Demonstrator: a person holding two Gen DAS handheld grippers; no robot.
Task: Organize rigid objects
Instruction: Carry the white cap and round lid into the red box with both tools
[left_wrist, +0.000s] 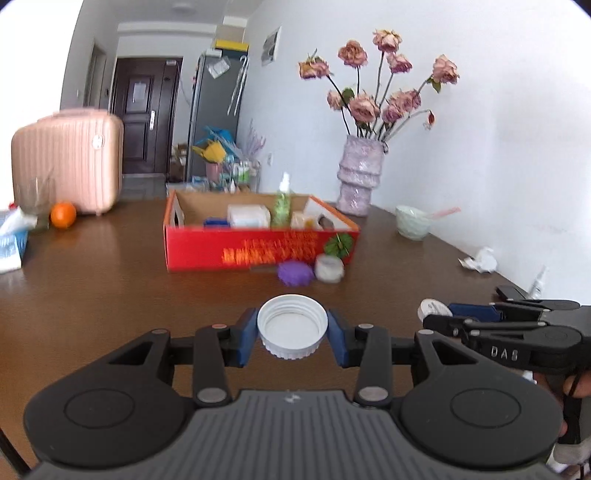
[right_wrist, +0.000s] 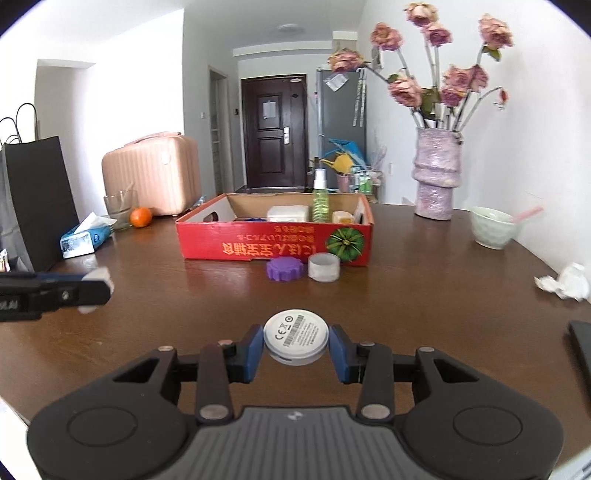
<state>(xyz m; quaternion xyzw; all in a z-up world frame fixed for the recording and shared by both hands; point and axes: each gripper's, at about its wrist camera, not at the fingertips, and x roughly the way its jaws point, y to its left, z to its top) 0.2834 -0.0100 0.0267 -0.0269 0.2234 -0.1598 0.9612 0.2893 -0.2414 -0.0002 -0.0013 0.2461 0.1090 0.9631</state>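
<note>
My left gripper (left_wrist: 292, 334) is shut on a white screw lid (left_wrist: 291, 326), open side up, above the brown table (left_wrist: 110, 288). My right gripper (right_wrist: 296, 343) is shut on a white round disc (right_wrist: 296, 341) with a printed label; it also shows at the right of the left wrist view (left_wrist: 432, 310). Ahead stands a red cardboard box (left_wrist: 258, 249), also in the right wrist view (right_wrist: 273, 245), holding a green spray bottle (right_wrist: 320, 197) and small boxes. A purple ridged lid (right_wrist: 283, 269) and a white tape roll (right_wrist: 324, 267) lie in front of it.
A vase of dried roses (right_wrist: 437, 173) and a pale green bowl (right_wrist: 493, 227) stand at the right. Crumpled paper (right_wrist: 565, 282) lies near the right edge. An orange (right_wrist: 140, 216), a glass (right_wrist: 119, 208), a tissue pack (right_wrist: 85, 240), a black bag (right_wrist: 37, 199) and a pink suitcase (right_wrist: 153, 173) are at the left.
</note>
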